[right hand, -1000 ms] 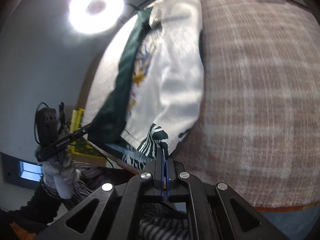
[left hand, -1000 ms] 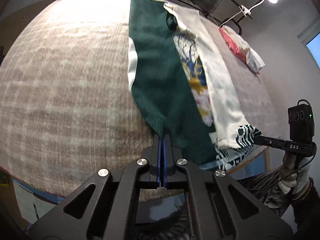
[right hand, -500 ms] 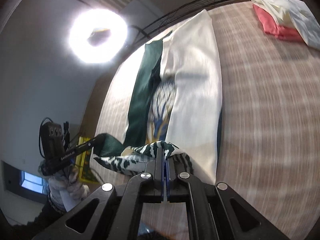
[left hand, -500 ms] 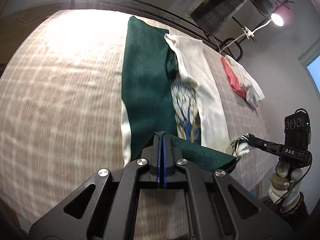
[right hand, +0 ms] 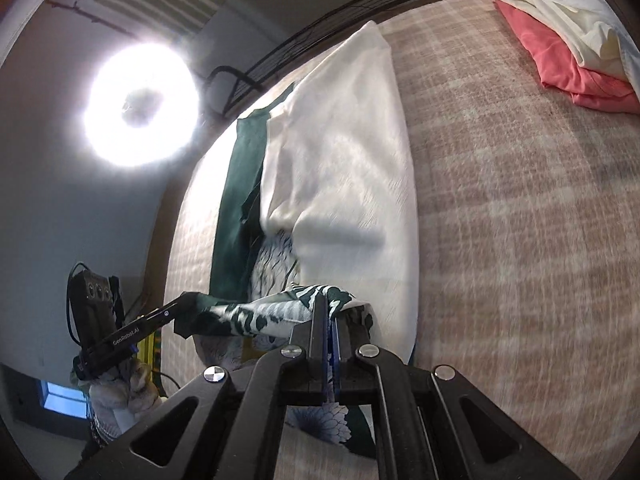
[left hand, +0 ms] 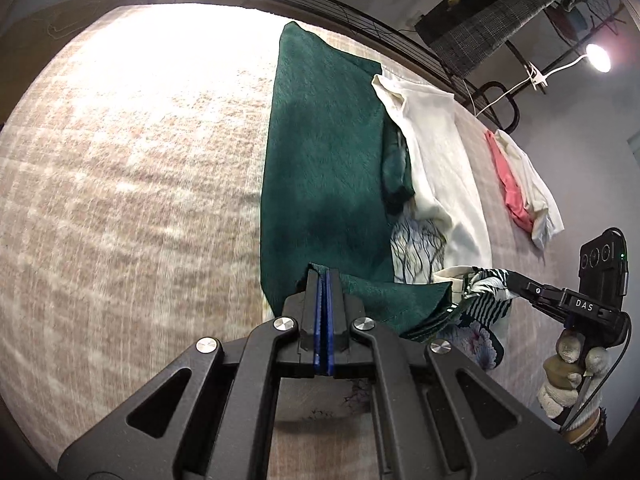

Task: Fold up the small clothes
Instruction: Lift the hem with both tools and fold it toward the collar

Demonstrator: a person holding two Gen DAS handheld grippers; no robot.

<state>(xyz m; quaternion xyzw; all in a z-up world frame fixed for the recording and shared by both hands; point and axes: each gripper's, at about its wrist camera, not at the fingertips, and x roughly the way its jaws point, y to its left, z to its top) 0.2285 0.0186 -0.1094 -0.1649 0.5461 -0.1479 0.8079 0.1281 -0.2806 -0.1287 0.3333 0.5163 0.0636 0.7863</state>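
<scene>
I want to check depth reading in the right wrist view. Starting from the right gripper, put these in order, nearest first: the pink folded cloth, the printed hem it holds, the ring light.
1. The printed hem, pinched in the right gripper, just left of its fingers.
2. The pink folded cloth, far right on the bed, under a cream cloth.
3. The ring light, upper left, beyond the bed's far rail.

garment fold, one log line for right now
left tool: shut on garment | right tool: shut on garment | hem lifted | folded pile: apart
</scene>
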